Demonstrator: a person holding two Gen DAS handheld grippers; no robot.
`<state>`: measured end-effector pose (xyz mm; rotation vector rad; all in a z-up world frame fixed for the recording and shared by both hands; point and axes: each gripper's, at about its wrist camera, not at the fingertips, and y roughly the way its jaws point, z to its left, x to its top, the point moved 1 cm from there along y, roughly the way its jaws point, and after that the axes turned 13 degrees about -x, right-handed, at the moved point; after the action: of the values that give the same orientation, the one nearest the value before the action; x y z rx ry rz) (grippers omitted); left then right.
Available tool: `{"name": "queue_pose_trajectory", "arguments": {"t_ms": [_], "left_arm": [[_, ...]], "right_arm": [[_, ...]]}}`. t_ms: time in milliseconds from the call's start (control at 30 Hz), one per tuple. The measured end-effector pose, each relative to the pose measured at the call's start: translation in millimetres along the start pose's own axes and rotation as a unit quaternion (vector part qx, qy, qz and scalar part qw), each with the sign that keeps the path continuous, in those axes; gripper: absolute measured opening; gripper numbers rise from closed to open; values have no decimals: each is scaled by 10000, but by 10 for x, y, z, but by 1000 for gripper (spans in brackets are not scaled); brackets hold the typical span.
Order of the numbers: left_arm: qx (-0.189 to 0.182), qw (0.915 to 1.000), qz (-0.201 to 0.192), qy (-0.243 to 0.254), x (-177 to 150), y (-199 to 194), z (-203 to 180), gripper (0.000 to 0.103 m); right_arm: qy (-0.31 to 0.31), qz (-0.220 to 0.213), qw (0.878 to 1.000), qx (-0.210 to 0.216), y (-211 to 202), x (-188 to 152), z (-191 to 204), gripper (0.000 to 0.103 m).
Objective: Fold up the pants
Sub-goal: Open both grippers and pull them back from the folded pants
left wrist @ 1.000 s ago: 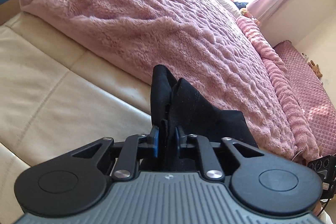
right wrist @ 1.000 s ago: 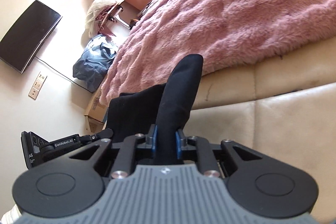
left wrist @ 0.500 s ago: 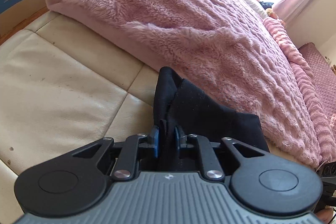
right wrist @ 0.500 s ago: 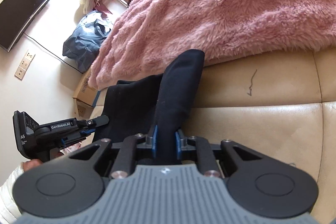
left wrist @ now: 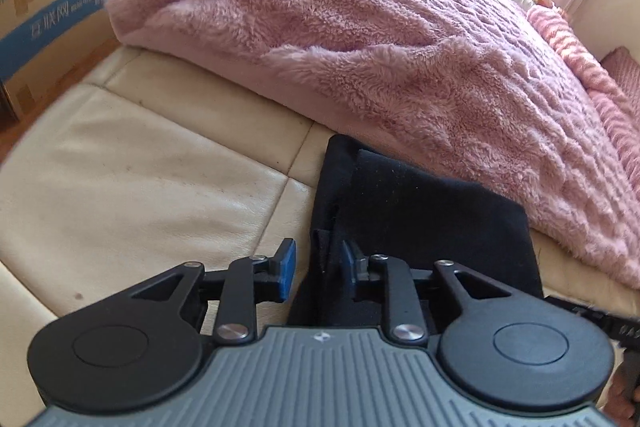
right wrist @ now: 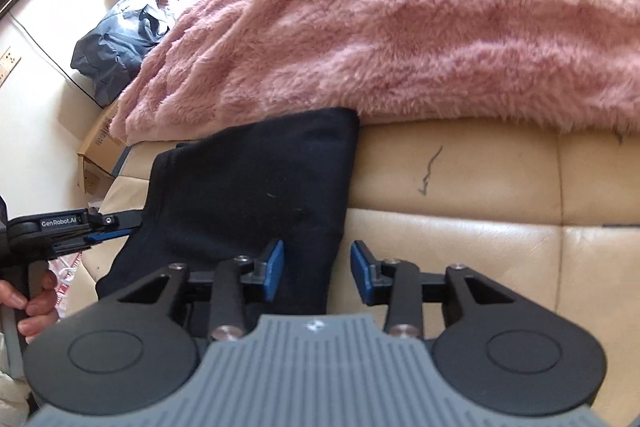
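Nearest, the left claw (left wrist: pixel 316 269) and right claw (right wrist: pixel 317 269) have just been opening, their blue pads parted and no longer pinching the black pants (right wrist: pixel 256 195), apparently releasing a finished fold. The pants lie folded on the cream leather cushion (right wrist: pixel 460 239), against the pink fleece blanket (right wrist: pixel 400 27) behind.

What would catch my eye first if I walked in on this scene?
Probably the fluffy pink blanket heaped across the far side of the cream leather cushions. In front of it lie folded black pants, flat on the cushions with one edge against the blanket. Nearest the cameras, the left claw and right claw stand open, their blue pads just parted from the cloth.
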<state>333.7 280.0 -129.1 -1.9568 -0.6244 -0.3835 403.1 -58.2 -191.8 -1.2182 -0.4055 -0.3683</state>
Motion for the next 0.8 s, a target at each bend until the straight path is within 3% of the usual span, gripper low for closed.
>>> {"name": "queue_pose_trajectory", "arguments": {"t_ms": [167,300,367,433,500,533,600,733,800], "left_arm": [[820,9901,-241,1117,-24,-559,-491,28],[1160,9800,-623,1490,-150,-1081,-890,32],[1269,9757,-887,1550,-247,-1313,-1070,39],[1346,9722,-1156,1531,-373,-1511,-1228,51],[1361,9688,-1463,1469,-509,-1670,-1362,61],[1358,9669,-1623,1424,-588,-1740,-1418,71],[1345,9633,-1827,1432,-759,-1835,-1524,78],[1575,9576,-1720,1693,-1098,-1832,-1695,83],[1545,9602,-1583,1705,-1261,-1786,-1715,83]], "right_arm": [[-588,-781,9951,-176,-614,59,207,47],[-952,-1716,9797,-414,-1268,-61,379,55],[-989,-1963,9748,-385,-1559,-172,437,58],[-1019,-2190,9695,-429,-1830,-313,519,69],[-1098,-2418,9628,-496,-2068,-486,597,71],[-1188,-2489,9599,-500,-2175,-580,632,71],[-1301,-2571,9558,-581,-2326,-745,696,74],[-1439,-2327,9591,-721,-2454,-1064,756,80],[-1454,-2132,9622,-867,-2451,-1216,761,80]]}}
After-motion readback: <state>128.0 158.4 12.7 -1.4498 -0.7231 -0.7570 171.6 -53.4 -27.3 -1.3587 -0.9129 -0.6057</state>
